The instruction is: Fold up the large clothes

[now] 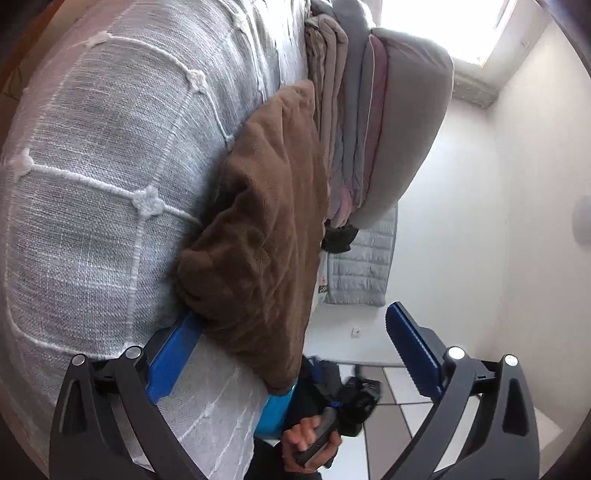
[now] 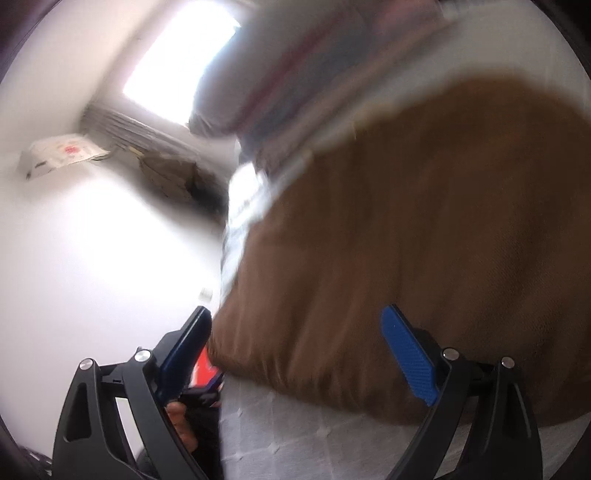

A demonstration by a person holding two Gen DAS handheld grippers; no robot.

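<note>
Nearest in the left wrist view: left gripper [image 1: 291,347], jaws spread wide, gripping nothing. One blue finger [image 1: 173,354] lying against the white bedspread [image 1: 92,192], its tip tucked under the lower edge of the brown fleece garment [image 1: 266,236]; the other blue finger [image 1: 413,350] standing free in the air over the tiled floor [image 1: 391,417]. No pad pressing on the fleece.

Between those 2 fingers, lower down: a hand [image 1: 306,439] wrapped round a dark handle, beside a bright blue strip at the bed's edge.

Further on: the brown fleece folded into a thick pad on the bedspread, wrinkled, one end hanging a little past the mattress edge. Behind it, touching: a stack of folded clothes [image 1: 354,122] in grey, taupe and pink, topped by a bulky grey piece. Past the stack: a pale quilted jacket [image 1: 362,266] near the white wall [image 1: 517,184], and a bright window [image 1: 443,22] farthest off.

Right wrist view, heavily blurred: right gripper [image 2: 295,354], jaws also far apart and holding nothing. The near corner of the brown fleece [image 2: 406,240] sitting between the 2 fingers, one finger [image 2: 184,354] just beside its edge; contact impossible to tell through the blur. White bedspread [image 2: 295,435] beneath, blurred stack [image 2: 295,74] beyond, window [image 2: 177,55] far off.
</note>
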